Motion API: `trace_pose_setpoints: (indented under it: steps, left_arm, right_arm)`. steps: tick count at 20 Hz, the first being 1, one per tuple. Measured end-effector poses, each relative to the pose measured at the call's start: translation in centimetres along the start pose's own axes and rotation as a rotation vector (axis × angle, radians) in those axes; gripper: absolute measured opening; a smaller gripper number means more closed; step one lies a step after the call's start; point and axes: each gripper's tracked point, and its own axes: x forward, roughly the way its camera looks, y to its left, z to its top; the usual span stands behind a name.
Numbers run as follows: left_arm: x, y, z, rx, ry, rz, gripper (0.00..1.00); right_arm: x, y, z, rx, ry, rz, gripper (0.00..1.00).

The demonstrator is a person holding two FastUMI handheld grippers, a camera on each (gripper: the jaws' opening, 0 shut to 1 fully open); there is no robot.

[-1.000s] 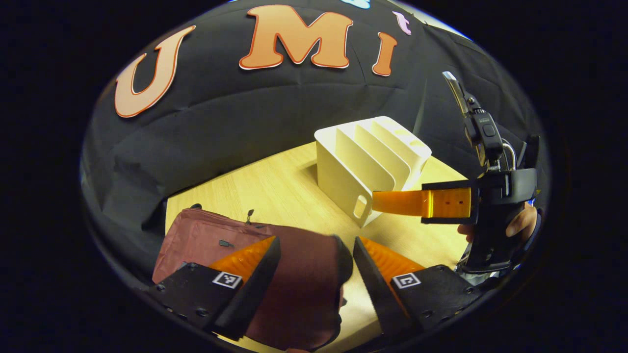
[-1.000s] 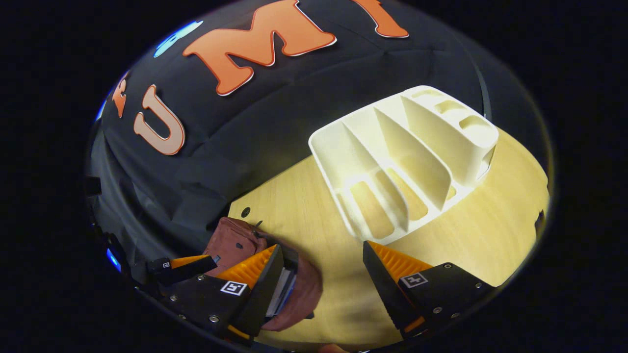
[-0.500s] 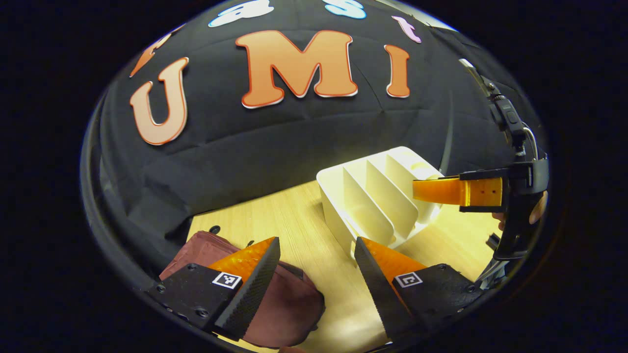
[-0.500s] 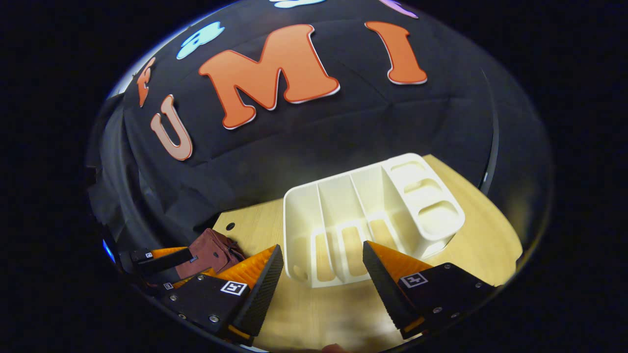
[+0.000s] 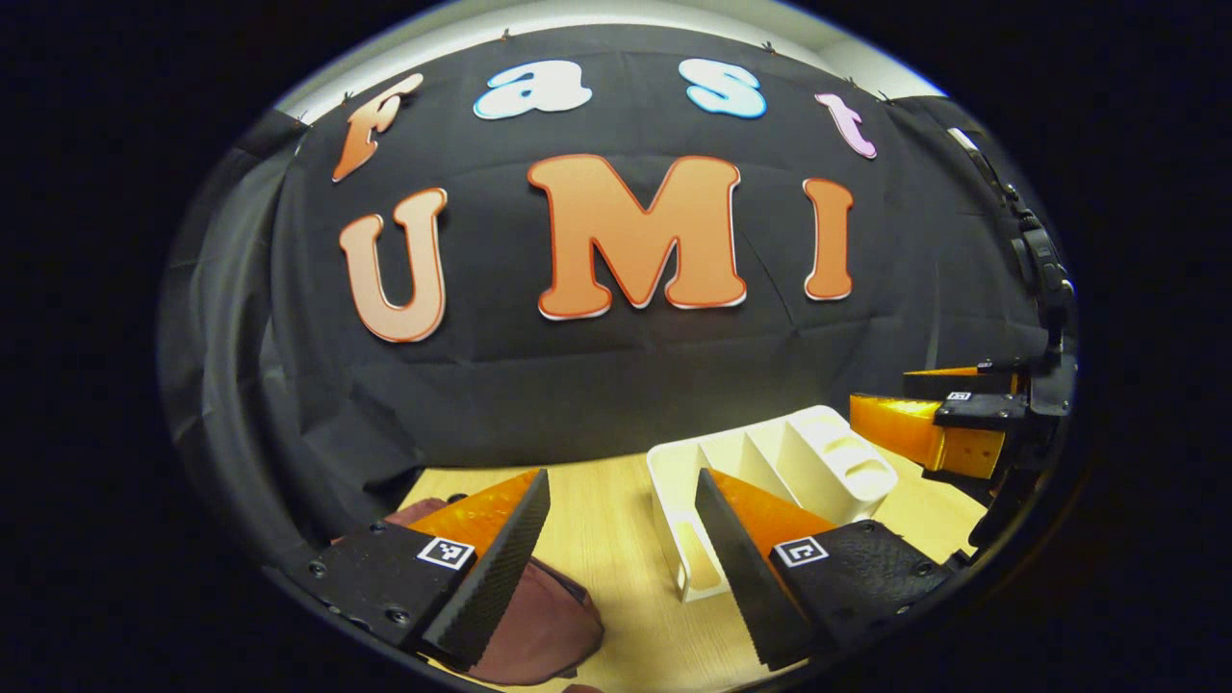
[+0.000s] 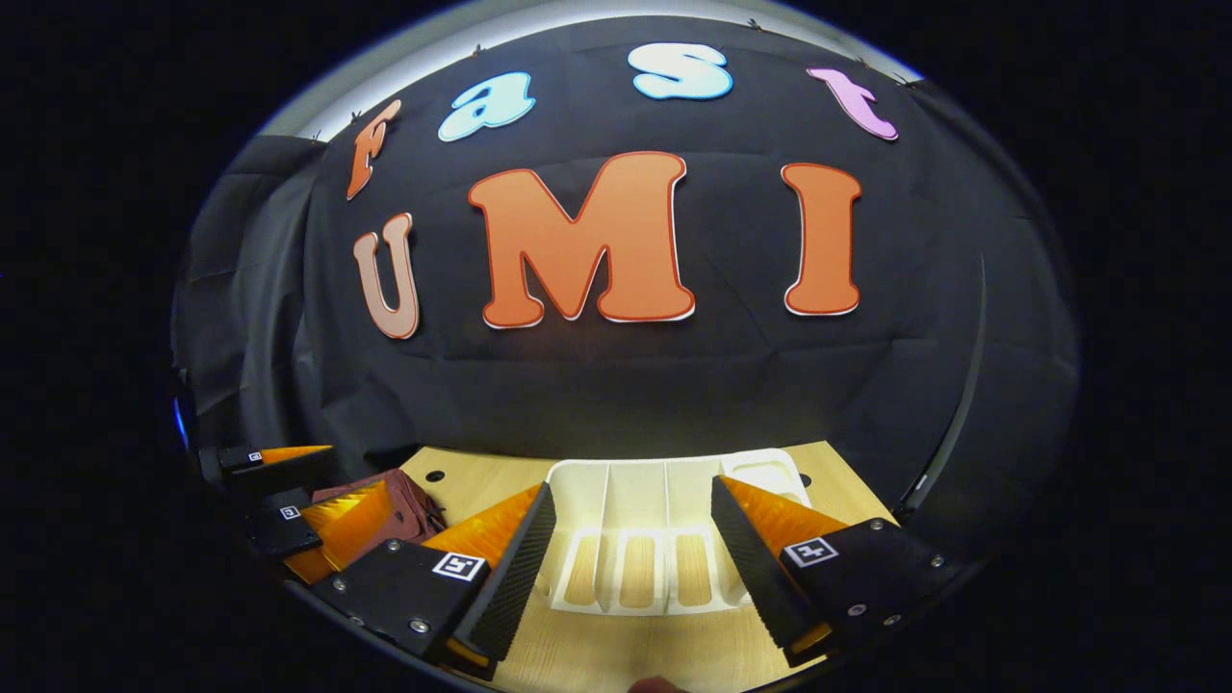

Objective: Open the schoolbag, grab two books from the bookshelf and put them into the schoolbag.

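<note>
Both cameras have tipped way up since a second ago, so the bag and shelf that sat mid-picture are now squeezed down at the bottom edge.

Left gripper view: the left hand-held gripper (image 5: 621, 568) has its fingers spread with nothing between them. Under its left finger sits the maroon schoolbag (image 5: 539, 626), lying on the wooden surface (image 5: 616, 520). I can't tell from here if the zip is open or shut, or what's inside. Just right of it stands the white bookshelf (image 5: 770, 462); the slots I can see have no books in them. Off at the right edge there's the right hand-held gripper (image 5: 914, 423), well clear of everything.

Right gripper view: that right hand-held gripper is spread apart too, holding nothing, looking straight down into the bookshelf's three open slots, with bare wood showing through the cutouts in the base. No books in there. The schoolbag peeks in at lower left, with the left hand-held gripper just beside it.

What could go wrong? My guess is the books are already in the bag, but if the flap's still loose, a careless pull-back could snag the fabric and drag the bag along the surface. The shelf looks light and has nothing weighing it down, so a bump from a finger would probably shove or tip it.
</note>
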Motion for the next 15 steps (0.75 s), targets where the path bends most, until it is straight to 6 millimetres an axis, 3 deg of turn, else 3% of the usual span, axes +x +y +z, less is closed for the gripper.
trace_pose_setpoints:
  steps: [3,8,9,12,13,15]
  left_arm:
    - [0.0,1.4,2.5,0.005,-0.067,0.029,0.96]
    - [-0.1,1.8,4.8,0.016,-0.168,0.027,0.96]
    - [-0.2,1.9,4.7,0.013,-0.168,0.028,1.0]
    - [-0.2,2.4,5.4,-0.004,-0.211,0.029,0.96]
    - [-0.4,2.5,5.1,-0.008,-0.21,0.032,1.0]
    - [-0.3,2.3,5.2,-0.02,-0.215,0.019,0.96]
  right_arm:
    - [-0.3,0.2,0.5,-0.024,-0.041,-0.024,0.97]
    - [-0.3,0.2,0.6,-0.033,-0.07,-0.044,0.97]
    - [-0.4,0.3,0.6,-0.026,-0.074,-0.05,0.97]
    - [-0.5,1.6,1.1,-0.037,-0.106,-0.038,0.97]
    - [-0.5,1.9,1.2,-0.043,-0.112,-0.04,0.97]
    - [-1.0,2.2,1.2,-0.047,-0.125,-0.043,0.97]
